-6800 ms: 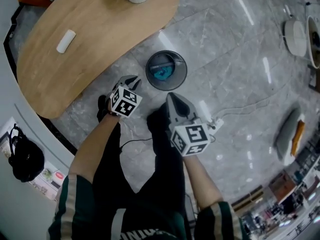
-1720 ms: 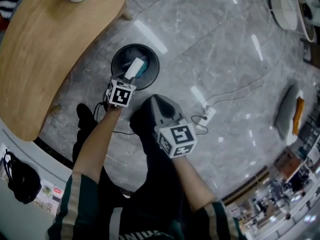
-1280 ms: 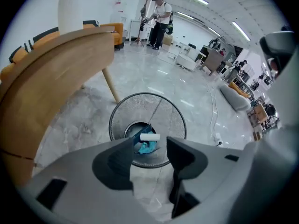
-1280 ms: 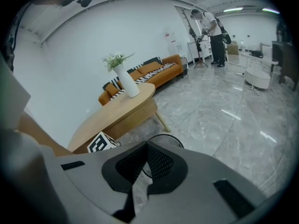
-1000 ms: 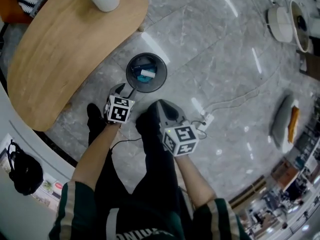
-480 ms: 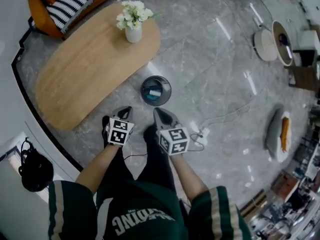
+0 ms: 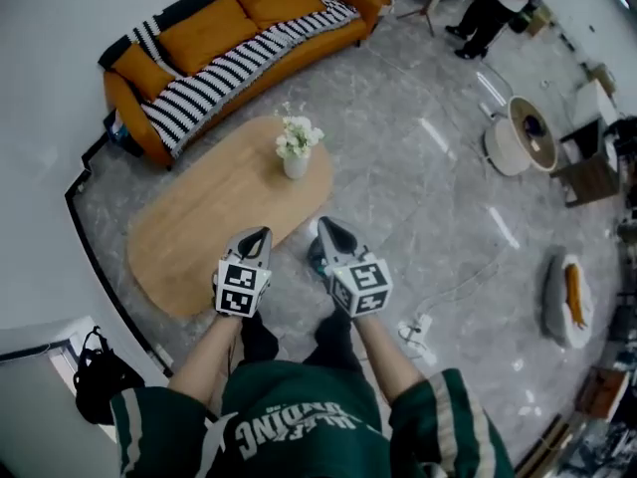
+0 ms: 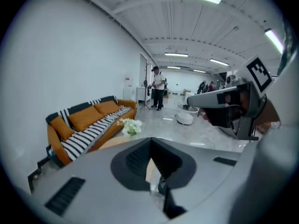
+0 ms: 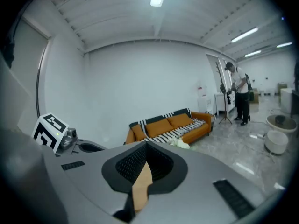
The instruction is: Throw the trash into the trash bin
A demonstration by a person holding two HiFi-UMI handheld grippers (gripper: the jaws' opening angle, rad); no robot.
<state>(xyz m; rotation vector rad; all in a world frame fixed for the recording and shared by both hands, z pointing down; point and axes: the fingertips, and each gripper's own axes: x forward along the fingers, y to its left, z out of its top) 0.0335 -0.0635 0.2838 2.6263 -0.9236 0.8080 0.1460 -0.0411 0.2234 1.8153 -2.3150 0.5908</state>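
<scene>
The dark round trash bin (image 7: pixel 315 258) stands on the floor by the wooden table (image 7: pixel 199 222); only a sliver with something teal inside shows, the rest hidden behind my right gripper. No trash is visible in either gripper. My left gripper (image 7: pixel 259 233) is held high in front of the person's chest, its jaws shut and empty; in the left gripper view (image 8: pixel 150 158) they meet with only a thin slit. My right gripper (image 7: pixel 323 225) hovers beside it, jaws (image 9: pixel 145 160) together with nothing between them.
A white vase of flowers (image 7: pixel 296 152) stands on the table's far end. An orange striped sofa (image 7: pixel 239 38) lines the wall behind. A white power strip (image 7: pixel 413 329) and cable lie on the floor at right. A black bag (image 7: pixel 100 381) sits at lower left.
The white trash left the left gripper and lay in the bin. Both grippers have since risen far from the floor, the left jaws have closed, and the head view now takes in the room.
</scene>
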